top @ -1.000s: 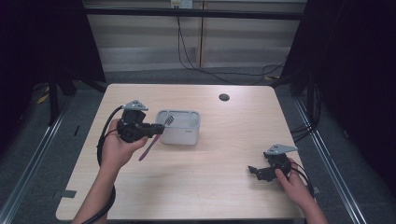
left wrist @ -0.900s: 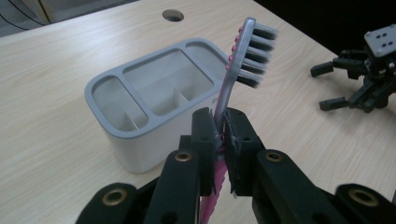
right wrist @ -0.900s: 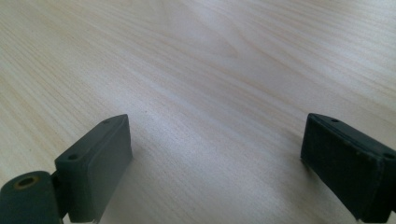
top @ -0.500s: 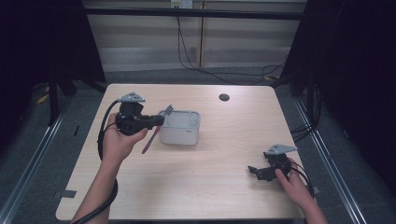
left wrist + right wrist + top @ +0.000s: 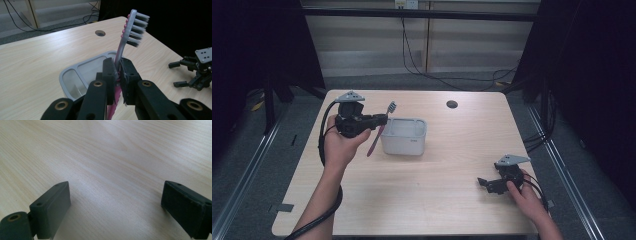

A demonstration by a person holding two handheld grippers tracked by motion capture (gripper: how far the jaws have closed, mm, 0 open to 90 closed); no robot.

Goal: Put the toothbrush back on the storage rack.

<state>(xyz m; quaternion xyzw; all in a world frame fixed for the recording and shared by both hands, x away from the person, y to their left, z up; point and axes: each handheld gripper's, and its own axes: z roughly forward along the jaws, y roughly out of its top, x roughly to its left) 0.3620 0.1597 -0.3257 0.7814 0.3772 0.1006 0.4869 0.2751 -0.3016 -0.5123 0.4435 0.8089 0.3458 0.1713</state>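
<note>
At nine o'clock of the tray [image 5: 404, 145], left gripper [image 5: 382, 119] clamps toothbrush [image 5: 377, 132] mid-handle for placement; right gripper [image 5: 484, 184], agape, rests idle.

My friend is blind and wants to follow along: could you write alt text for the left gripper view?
A black gripper is shut on a pink and grey toothbrush, whose bristled head points up, above a grey divided tray on a pale wooden table. Farther off at the right, a second gripper rests open on the table.

L gripper [image 5: 382, 119] raised, jaws clamped shut; R gripper [image 5: 482, 183] low, jaws wide apart.
</note>
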